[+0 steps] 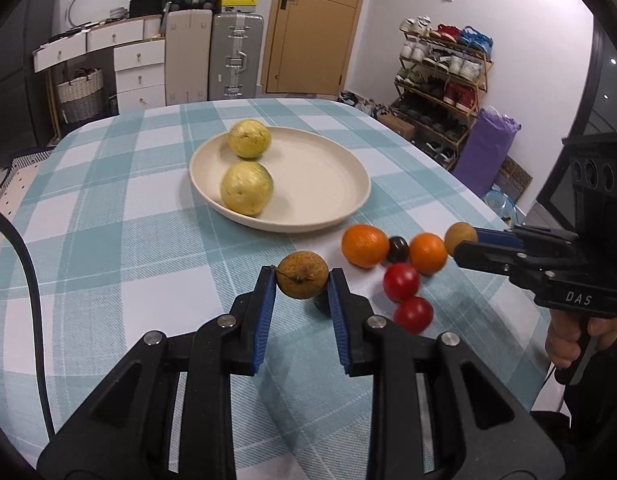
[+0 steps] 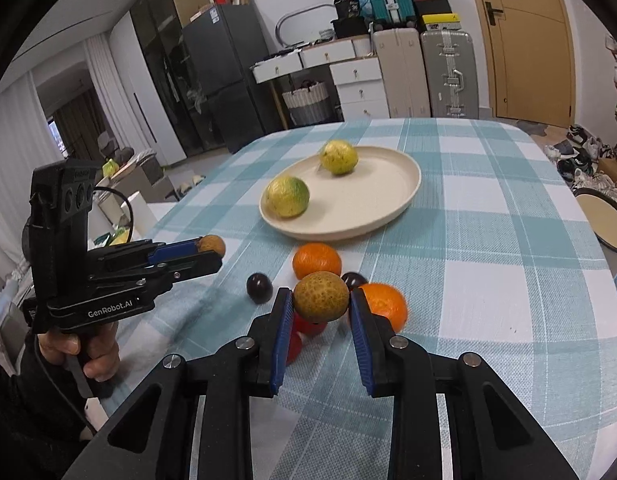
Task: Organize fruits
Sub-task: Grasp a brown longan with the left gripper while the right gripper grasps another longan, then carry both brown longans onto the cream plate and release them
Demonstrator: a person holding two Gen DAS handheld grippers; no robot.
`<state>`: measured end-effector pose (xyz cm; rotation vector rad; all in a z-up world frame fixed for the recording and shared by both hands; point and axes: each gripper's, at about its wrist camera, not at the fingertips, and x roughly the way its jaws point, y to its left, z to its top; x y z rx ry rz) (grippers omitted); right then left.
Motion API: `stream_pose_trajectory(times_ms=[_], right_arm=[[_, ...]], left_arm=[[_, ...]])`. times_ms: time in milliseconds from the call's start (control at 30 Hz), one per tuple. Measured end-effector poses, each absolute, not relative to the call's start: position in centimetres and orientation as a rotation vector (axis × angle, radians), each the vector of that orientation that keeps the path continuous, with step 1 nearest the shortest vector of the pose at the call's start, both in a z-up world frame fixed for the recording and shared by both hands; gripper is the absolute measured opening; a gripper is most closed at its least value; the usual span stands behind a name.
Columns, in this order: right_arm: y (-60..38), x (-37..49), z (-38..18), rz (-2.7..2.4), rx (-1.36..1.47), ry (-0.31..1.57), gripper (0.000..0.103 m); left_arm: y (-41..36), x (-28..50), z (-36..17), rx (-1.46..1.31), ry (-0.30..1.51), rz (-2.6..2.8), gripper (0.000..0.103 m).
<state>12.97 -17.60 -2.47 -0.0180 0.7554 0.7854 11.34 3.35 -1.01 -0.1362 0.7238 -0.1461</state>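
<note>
While left gripper [image 1: 302, 280] pinches brown fruit [image 1: 303, 274], right gripper [image 2: 320, 300] likewise

Red tomatoes [image 2: 304, 326] mostly hidden behind right tongs' fruit [image 2: 321, 297].

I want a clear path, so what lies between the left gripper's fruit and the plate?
Only bare checked cloth, by the left wrist view, between the brown fruit in the left gripper and the plate.

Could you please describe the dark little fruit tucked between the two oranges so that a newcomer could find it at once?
Start at the cream plate on the checked tablecloth, then move toward the camera to the loose fruit cluster. There, two oranges, the left orange and the right orange, sit side by side, and the dark fruit is wedged between them. It is the only near-black, glossy piece there, smaller than either orange.
</note>
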Motion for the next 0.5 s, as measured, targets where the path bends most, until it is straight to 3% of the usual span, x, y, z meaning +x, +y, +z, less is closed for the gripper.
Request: stream_pose_trajectory(times_ms=[500], right_arm=[[-16.4, 15.1, -1.0, 0.755, -0.016, 0.726, 0.029]], left_arm=[[3.6, 14.6, -0.3, -0.096, 0.697, -0.108, 0.024]])
